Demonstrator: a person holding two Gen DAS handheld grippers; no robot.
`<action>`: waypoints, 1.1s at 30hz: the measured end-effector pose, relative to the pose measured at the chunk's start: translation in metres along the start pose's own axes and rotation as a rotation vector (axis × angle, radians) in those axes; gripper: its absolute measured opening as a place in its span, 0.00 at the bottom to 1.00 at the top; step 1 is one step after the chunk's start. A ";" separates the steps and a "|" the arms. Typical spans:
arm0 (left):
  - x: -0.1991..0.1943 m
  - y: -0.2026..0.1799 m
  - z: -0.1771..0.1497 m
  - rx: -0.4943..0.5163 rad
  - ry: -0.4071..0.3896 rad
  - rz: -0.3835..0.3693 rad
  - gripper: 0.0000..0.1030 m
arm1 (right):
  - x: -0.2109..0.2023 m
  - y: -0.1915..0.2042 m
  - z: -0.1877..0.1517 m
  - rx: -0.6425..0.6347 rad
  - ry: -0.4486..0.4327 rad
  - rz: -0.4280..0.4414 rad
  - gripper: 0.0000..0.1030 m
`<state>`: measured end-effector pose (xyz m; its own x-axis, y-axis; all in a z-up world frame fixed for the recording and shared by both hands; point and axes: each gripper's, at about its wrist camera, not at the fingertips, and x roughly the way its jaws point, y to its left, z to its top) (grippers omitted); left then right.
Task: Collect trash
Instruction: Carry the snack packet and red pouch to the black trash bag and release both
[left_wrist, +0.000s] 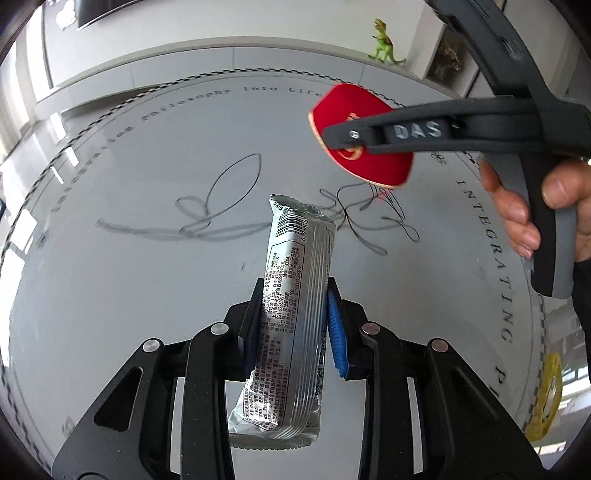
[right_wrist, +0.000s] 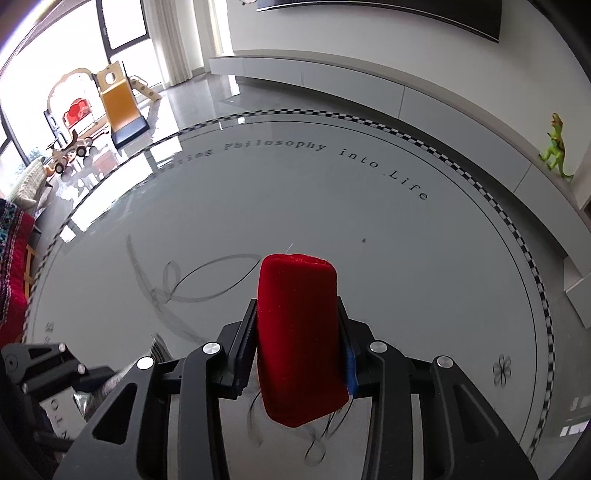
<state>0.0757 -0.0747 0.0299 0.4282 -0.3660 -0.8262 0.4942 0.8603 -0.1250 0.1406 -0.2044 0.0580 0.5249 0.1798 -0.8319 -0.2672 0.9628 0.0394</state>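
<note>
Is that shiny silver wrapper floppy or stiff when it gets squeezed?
The silver wrapper probably stays fairly stiff: it stands straight out of the left hand-held gripper without drooping. Its glossy foil looks slippery, though the ridged pads likely hold it.

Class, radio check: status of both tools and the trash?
Left tool shut on silver wrapper. Right tool shut on red velvet pouch. Both lifted off table. Nothing blocking.

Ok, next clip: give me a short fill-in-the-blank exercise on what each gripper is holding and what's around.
1. The left gripper is shut on a ____ foil wrapper printed with a barcode.
2. The right gripper is shut on a soft pouch coloured ____.
3. The toy dinosaur on the white ledge is ____.
4. The lettering on the round table reads "Philosophy into ____".

Missing words: silver; red; green; Life
</note>
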 end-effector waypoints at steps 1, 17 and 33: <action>-0.006 0.000 -0.005 -0.007 -0.004 0.002 0.30 | -0.006 0.005 -0.003 -0.004 -0.003 0.001 0.39; -0.103 -0.003 -0.106 -0.130 -0.091 0.051 0.30 | -0.096 0.076 -0.094 -0.050 -0.029 0.175 0.39; -0.190 0.027 -0.231 -0.346 -0.181 0.155 0.30 | -0.133 0.196 -0.156 -0.202 -0.001 0.352 0.39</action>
<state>-0.1673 0.0999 0.0568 0.6186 -0.2529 -0.7438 0.1431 0.9672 -0.2098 -0.1073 -0.0713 0.0903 0.3741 0.4915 -0.7864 -0.5844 0.7834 0.2117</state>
